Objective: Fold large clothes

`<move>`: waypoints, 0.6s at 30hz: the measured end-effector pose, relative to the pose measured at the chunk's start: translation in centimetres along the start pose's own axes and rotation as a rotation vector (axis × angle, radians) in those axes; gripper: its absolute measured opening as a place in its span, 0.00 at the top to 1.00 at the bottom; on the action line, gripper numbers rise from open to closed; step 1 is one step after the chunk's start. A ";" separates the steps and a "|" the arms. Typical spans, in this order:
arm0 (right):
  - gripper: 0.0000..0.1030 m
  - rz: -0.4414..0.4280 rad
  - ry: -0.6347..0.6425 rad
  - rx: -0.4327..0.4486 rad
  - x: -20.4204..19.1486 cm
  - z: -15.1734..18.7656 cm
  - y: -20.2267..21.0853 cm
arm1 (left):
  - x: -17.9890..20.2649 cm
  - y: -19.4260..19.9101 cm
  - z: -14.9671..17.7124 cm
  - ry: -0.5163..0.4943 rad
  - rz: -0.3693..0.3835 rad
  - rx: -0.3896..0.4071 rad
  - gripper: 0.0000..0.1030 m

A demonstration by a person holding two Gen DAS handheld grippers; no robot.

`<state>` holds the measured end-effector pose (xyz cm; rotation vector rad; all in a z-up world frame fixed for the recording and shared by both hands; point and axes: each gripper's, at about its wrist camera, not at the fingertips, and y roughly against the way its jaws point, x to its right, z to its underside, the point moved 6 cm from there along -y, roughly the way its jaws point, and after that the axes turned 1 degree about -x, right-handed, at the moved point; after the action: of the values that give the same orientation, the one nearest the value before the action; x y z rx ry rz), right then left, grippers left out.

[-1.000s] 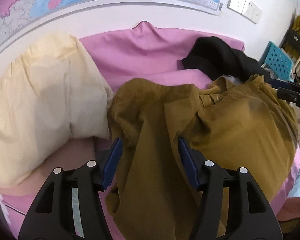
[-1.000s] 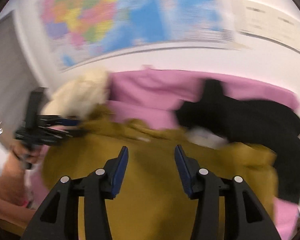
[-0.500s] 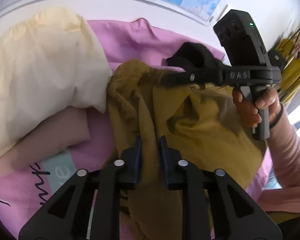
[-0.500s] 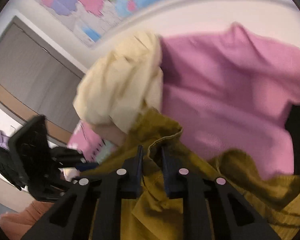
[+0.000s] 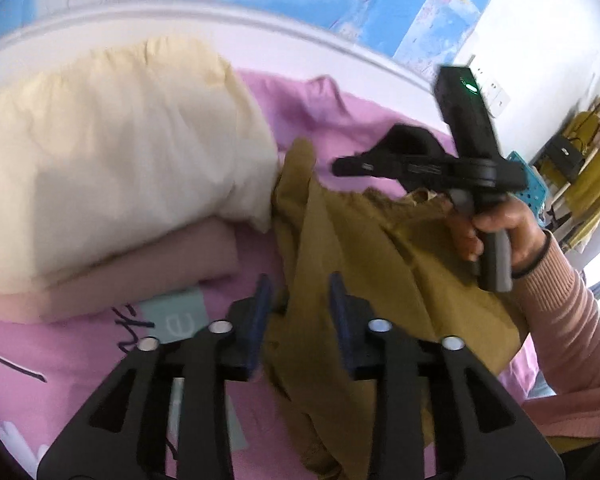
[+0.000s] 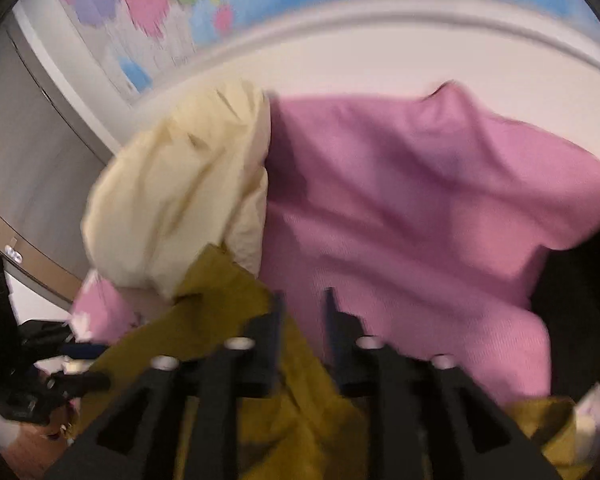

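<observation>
A mustard-brown garment lies crumpled on the pink bed; it also shows in the right wrist view. My left gripper is open, its blue-padded jaws standing on either side of a fold of the garment. My right gripper is partly open, with a narrow gap over the garment's edge and the pink sheet; the view is blurred. In the left wrist view the right gripper hovers above the garment's far end, held by a hand in a pink sleeve.
A cream pillow lies on a folded beige cloth to the left. Pink bedding is bunched against the white wall with a map. A black garment lies at the right. A blue stool stands beyond the bed.
My left gripper has opened from shut on the garment fold. My right gripper has loosened its narrow grip, risen a little, and the garment edge has dropped below its jaws.
</observation>
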<state>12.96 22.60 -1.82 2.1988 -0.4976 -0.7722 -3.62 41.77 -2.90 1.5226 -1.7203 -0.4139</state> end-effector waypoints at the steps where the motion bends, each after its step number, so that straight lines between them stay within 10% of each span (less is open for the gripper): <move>1: 0.58 0.006 0.006 0.032 0.3 0.4 1.8 | 0.8 0.4 -0.3 -0.025 0.000 0.017 0.57; 6: 0.46 0.218 0.046 0.148 4.9 5.1 13.1 | 4.2 0.1 -1.6 -0.137 0.006 0.041 0.42; 12: 0.48 0.470 -0.022 -0.013 12.7 14.4 16.9 | 4.6 -4.4 -0.4 -0.132 0.008 -0.072 0.42; 15: 0.87 0.578 -0.012 -0.070 15.0 17.0 16.3 | 3.8 -5.4 0.3 -0.100 0.002 -0.094 0.43; 18: 0.97 0.604 -0.022 -0.011 15.8 17.0 17.3 | 3.6 -5.3 0.5 -0.087 -0.005 -0.094 0.43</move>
<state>11.62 -6.27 -3.94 1.8714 -1.0960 -0.4649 -0.20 37.03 -5.68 1.4602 -1.7391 -0.5628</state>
